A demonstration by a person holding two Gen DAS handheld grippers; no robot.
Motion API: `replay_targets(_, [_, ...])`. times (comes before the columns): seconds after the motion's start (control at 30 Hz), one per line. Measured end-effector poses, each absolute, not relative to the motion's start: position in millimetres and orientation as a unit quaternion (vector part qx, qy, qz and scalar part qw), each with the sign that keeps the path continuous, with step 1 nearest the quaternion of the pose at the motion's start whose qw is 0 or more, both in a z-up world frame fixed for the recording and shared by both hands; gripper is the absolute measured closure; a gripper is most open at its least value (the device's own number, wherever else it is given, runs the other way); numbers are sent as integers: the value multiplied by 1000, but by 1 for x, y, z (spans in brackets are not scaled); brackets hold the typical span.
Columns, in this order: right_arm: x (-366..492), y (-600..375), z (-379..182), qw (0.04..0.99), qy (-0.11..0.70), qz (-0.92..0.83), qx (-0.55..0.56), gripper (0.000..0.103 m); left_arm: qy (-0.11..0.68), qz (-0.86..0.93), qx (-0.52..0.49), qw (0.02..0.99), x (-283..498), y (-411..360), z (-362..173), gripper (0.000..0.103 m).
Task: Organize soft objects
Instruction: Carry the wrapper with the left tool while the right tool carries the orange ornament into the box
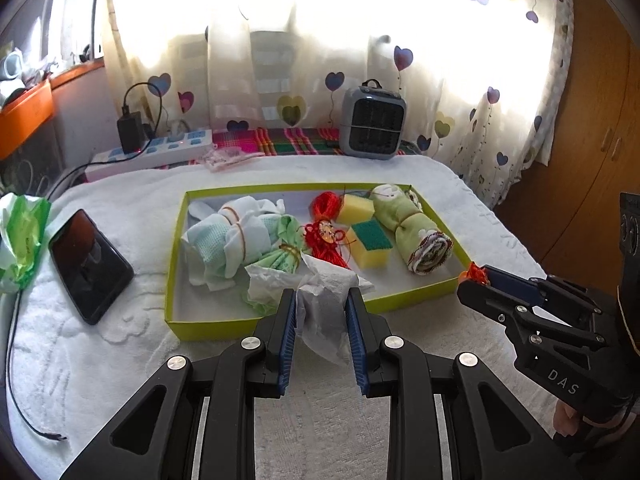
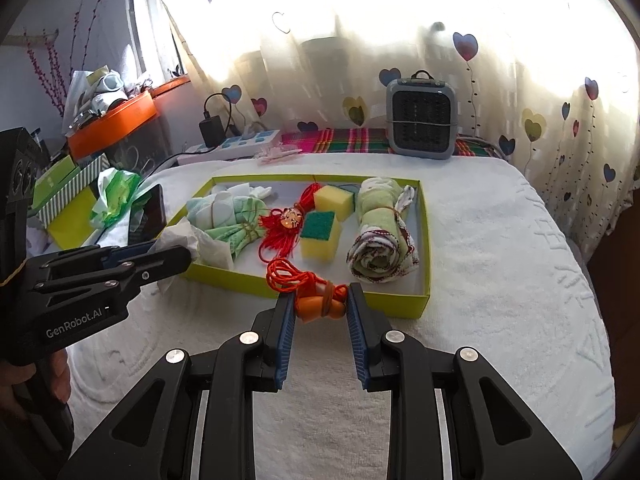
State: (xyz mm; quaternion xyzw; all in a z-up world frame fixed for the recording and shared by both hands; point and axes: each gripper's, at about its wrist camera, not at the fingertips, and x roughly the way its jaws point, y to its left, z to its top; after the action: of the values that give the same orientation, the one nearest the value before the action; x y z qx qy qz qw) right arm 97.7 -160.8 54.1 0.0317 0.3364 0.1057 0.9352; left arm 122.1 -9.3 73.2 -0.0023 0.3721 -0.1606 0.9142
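Left gripper (image 1: 322, 308) clamped on crumpled tissue (image 1: 320, 300) at the tray's (image 1: 208, 326) near edge, right gripper (image 2: 321, 306) clamped on orange corded bundle (image 2: 316, 302) there too.

We see the tray (image 1: 176, 320) on the towel (image 1: 120, 360). In the tray lie rolled cloths (image 1: 228, 240) at its left, sponges (image 1: 370, 242) right of them, another roll (image 1: 420, 236) rightmost. Left of the tray lies a phone (image 1: 90, 266); behind it stands a fan (image 1: 374, 124).
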Motion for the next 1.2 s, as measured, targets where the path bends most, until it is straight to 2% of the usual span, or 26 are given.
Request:
replay_targets(0.37, [121,-157,60,935,334,113,31,76,371,-159,-9,915,150,-3,79,80])
replay_targets(1.2, [163,-158,32,920,373,119,35,76,391,-166,7,905,221,-33,67,80])
